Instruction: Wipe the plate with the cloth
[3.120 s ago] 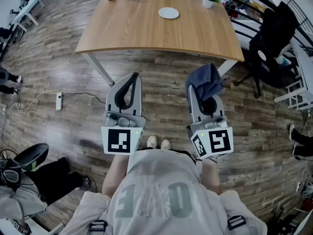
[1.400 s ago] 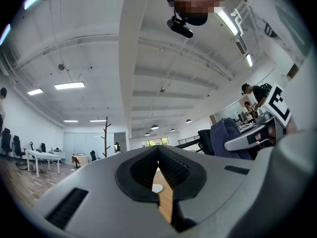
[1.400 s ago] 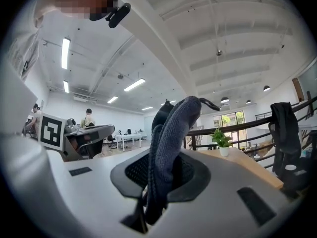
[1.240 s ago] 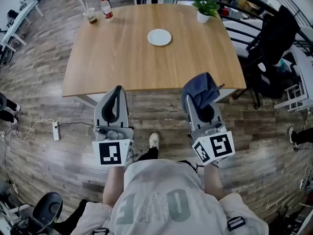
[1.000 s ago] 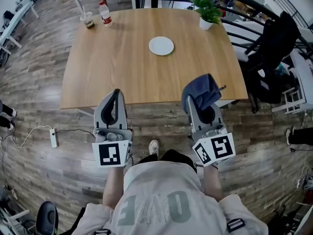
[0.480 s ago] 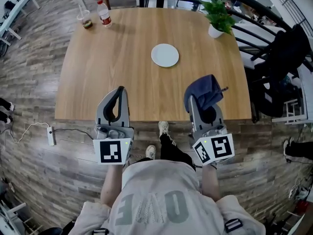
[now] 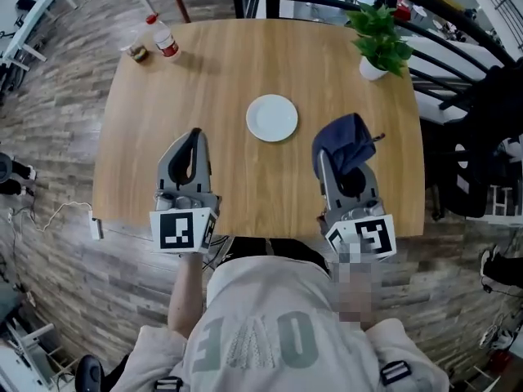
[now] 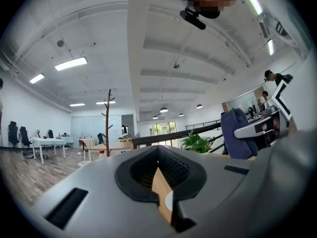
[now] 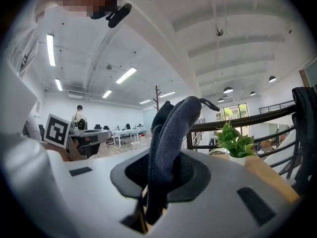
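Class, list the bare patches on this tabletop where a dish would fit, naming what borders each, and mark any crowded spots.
Bare: the far middle between bottle and plant; the left side between cup and left gripper; the near strip between both grippers, below the plate. Crowded: the far-left corner, and around the right gripper with its cloth.

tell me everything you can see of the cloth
The cloth is dark blue-grey, soft and thick-looking, with a small loop or tag at its top. It is bunched and folded, pinched in the right claw, whose jaws are shut on it, and it flops over beyond their tips. It is held over the wooden table, right of the white plate, not touching the plate.
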A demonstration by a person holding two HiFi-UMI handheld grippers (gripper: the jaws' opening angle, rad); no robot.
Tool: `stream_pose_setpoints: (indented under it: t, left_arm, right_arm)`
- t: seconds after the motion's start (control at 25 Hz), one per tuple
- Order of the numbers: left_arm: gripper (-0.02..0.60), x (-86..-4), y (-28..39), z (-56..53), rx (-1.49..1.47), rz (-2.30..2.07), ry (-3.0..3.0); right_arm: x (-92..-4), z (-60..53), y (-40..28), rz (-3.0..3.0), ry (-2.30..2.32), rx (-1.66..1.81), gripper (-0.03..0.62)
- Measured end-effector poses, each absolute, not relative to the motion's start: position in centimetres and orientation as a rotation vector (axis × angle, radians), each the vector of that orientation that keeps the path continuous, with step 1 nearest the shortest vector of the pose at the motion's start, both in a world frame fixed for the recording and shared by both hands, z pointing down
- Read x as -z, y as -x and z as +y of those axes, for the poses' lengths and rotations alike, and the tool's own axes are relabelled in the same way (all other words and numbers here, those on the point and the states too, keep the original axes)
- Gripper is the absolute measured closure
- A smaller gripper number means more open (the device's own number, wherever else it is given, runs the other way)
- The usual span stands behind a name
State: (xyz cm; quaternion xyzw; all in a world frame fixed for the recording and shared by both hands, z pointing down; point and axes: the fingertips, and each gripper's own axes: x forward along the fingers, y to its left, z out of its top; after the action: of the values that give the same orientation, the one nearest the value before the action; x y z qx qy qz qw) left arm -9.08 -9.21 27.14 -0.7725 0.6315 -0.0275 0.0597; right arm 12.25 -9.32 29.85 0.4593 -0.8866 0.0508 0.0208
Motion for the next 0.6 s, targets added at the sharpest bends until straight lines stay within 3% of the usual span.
stream_pose_setpoints:
  t: [0.6]
  left_arm:
    - [0.586, -41.9, 8.3, -17.6, 0.632, 1.788, 2.616]
  right_arm:
    - [-33.9, -15.5, -10.1, -2.668, -1.302, -0.236, 0.537]
